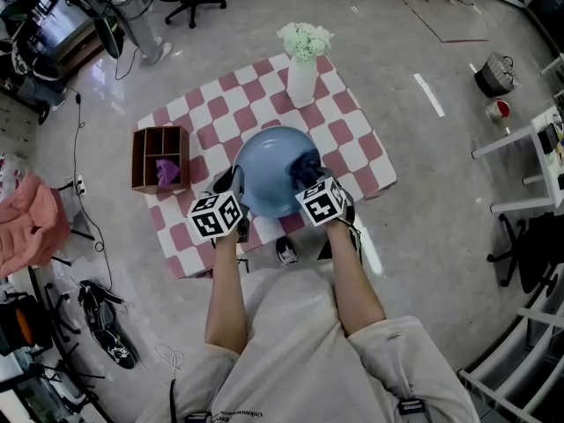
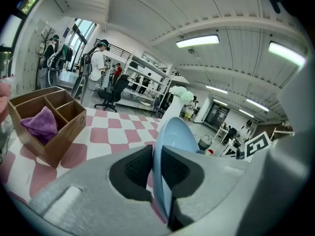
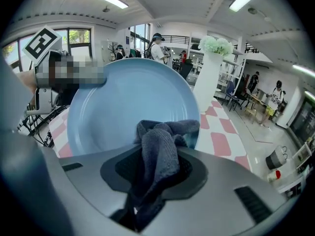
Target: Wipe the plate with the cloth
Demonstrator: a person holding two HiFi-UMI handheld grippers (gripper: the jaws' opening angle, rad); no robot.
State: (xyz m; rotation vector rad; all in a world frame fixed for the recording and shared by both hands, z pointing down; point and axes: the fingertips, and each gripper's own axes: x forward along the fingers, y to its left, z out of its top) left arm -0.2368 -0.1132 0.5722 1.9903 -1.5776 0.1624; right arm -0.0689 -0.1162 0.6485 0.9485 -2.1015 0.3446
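The plate (image 1: 269,170) sits at the centre of the head view, lifted over the checked table (image 1: 357,139) and held on edge. The left gripper (image 1: 234,192) pinches its rim at the left: in the left gripper view the jaws close on the thin blue edge (image 2: 170,146) from both sides. The right gripper (image 1: 304,176) clamps the dark cloth (image 1: 306,166), whose bunched end lies against the plate's face at the right, low in the right gripper view (image 3: 157,146).

The step in hand looks like the wipe itself. To do it well, the cloth should press flat on the face and travel in broad arcs from the right edge toward the centre and far rim, so no patch is skipped. Pressure should be modest, since the plate hangs from one rim grip and a hard push could lever it loose. The vase (image 1: 301,77), above the plate in the head view, calls for short strokes on that side.
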